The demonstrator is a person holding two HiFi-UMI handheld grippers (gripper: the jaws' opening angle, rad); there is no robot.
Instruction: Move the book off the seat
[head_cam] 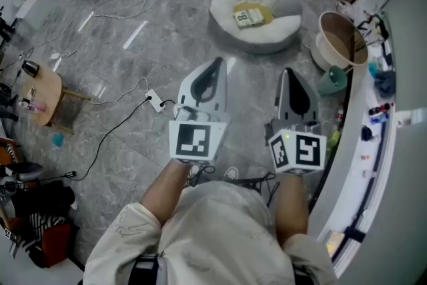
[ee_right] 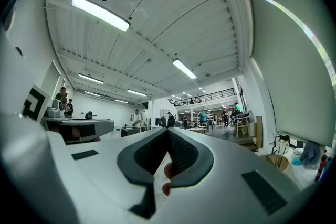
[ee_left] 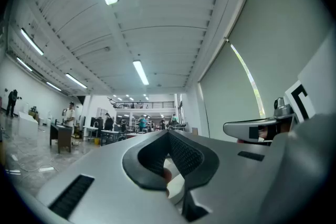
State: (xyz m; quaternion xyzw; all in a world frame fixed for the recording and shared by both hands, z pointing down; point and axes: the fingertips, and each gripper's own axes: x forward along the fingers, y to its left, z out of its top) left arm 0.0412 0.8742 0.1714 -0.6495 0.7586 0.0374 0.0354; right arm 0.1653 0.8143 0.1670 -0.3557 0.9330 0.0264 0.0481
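Now, left gripper (head_cam: 218,65): we held it low in front of us, jaws pressed together with nothing between them.
Right gripper (head_cam: 287,73): we kept it beside the left one, apart from it, jaws likewise closed tight and empty.
Floor (head_cam: 127,17): grey and marbled, it lay under both our grippers.
Power strip (head_cam: 155,101): white, it sat on the floor just left of our left gripper, and its cable trailed off to the left.
Small table (head_cam: 45,98): round and wooden, it stood well off to our left.
Teal vessel (head_cam: 332,80): it stood near our right gripper, against the white counter (head_cam: 400,143).
Basket (head_cam: 340,42): tan and round, it sat just beyond the teal vessel.
Seat (head_cam: 280,29): a white round cushion, it rested on the floor well ahead of both our grippers.
Book (head_cam: 251,16): yellow-green, it lay flat in the seat's hollow, and we were touching it with neither gripper.
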